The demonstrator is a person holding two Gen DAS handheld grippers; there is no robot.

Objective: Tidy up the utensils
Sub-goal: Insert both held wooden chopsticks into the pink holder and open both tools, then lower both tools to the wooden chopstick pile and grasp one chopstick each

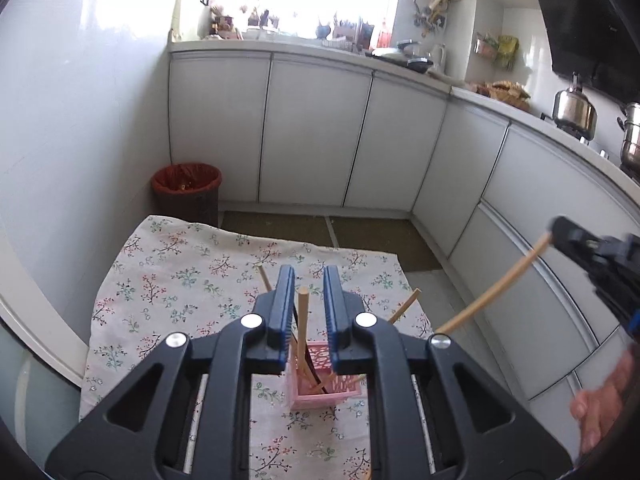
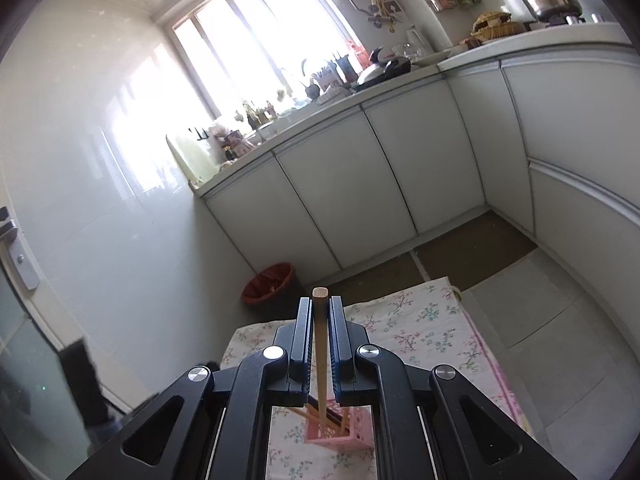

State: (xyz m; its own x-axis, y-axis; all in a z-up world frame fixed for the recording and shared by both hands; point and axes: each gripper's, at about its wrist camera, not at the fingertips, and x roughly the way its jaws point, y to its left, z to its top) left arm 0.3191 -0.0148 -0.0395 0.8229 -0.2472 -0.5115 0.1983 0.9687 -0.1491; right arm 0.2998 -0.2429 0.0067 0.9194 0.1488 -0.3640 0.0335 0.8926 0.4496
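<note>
A pink perforated basket (image 1: 326, 390) stands on a floral cloth (image 1: 180, 280) and holds several wooden chopsticks leaning out. My left gripper (image 1: 308, 304) is open above the basket, with one upright chopstick (image 1: 303, 312) standing between its fingers, untouched. My right gripper (image 2: 320, 340) is shut on a wooden chopstick (image 2: 320, 344) whose lower end reaches down into the basket (image 2: 340, 432). In the left wrist view the right gripper (image 1: 560, 232) shows at the right edge, holding that chopstick (image 1: 492, 292).
A red-lined waste bin (image 1: 186, 190) stands on the floor beyond the cloth's far left corner. White kitchen cabinets (image 1: 320, 132) run along the back and right. A kettle (image 1: 574, 110) and pots sit on the right counter.
</note>
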